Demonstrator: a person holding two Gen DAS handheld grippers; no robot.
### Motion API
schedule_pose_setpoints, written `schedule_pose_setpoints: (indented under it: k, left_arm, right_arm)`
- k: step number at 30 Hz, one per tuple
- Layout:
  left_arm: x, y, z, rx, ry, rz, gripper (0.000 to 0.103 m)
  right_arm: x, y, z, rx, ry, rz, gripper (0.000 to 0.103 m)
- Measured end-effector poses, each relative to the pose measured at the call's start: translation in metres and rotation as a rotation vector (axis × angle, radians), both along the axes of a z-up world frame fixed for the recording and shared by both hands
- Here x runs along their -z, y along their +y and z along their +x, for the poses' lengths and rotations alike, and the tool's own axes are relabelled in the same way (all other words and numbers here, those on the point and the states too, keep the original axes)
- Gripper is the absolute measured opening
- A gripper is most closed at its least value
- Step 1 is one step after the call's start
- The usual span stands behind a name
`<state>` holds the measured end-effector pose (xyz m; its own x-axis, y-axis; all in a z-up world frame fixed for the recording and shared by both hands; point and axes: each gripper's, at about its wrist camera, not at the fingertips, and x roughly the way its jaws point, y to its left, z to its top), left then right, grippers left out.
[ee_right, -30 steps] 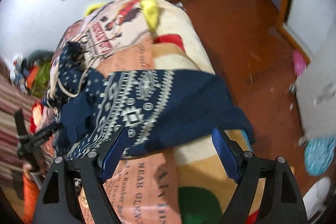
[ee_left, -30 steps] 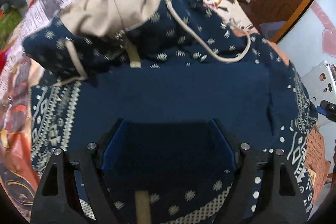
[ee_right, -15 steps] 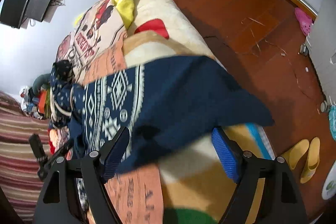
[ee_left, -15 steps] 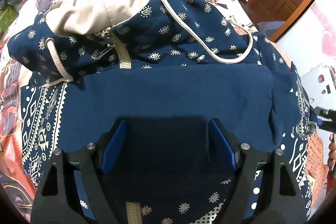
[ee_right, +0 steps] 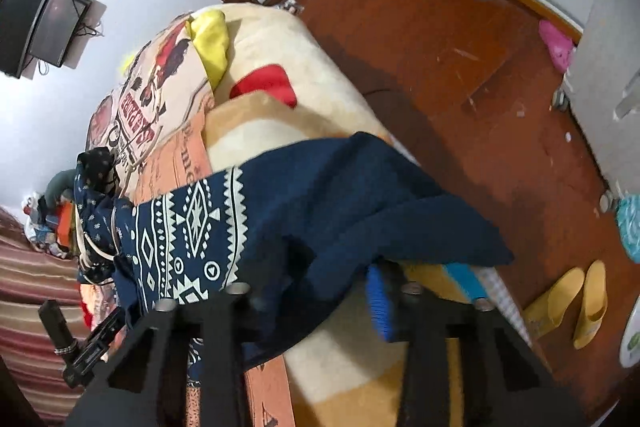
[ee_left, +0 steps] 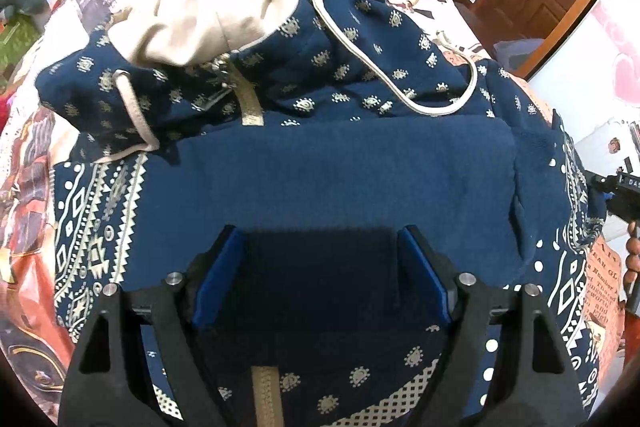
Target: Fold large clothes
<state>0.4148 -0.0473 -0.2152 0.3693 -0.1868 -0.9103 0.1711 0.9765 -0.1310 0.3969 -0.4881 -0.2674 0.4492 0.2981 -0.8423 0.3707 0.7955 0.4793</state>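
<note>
One hoodie, navy with a cream-lined hood, is spread on the bed. Left tool is held wide open over the folded plain panel. Right tool appears clamped on the hem. Soft, thick, floppy fabric is judged; edges and corners are best gripped.

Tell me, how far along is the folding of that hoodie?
Roughly midway. Done: a plain panel lies folded flat across the hoodie's front. In hand: the right gripper has the navy end hanging off the bed between its fingers; grip unclear. The left gripper is open above the panel. Left: fold that end in, tuck the hood, fold the body.
</note>
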Motion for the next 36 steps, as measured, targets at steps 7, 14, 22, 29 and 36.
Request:
schedule_pose_setpoints:
  k: [7,14,22,29,36]
  left_arm:
    - [-0.021,0.011,-0.009,-0.008,-0.049,0.007,0.08]
    - [-0.052,0.03,-0.026,-0.011,-0.141,0.046,0.08]
    - [-0.083,0.059,-0.053,-0.028,-0.236,0.101,0.08]
    - [-0.079,0.086,-0.07,-0.046,-0.23,0.144,0.08]
    - [-0.069,0.1,-0.081,-0.053,-0.208,0.159,0.08]
  right_arm:
    - [-0.052,0.02,0.001,-0.042,-0.14,-0.085,0.009]
    - [-0.133,0.08,0.012,-0.168,-0.334,-0.124,0.008]
    - [-0.17,0.204,0.029,-0.411,-0.431,-0.125,0.008]
    - [-0.128,0.315,0.031,-0.64,-0.347,-0.149,0.008]
    - [-0.06,0.346,0.028,-0.705,-0.155,-0.174,0.008]
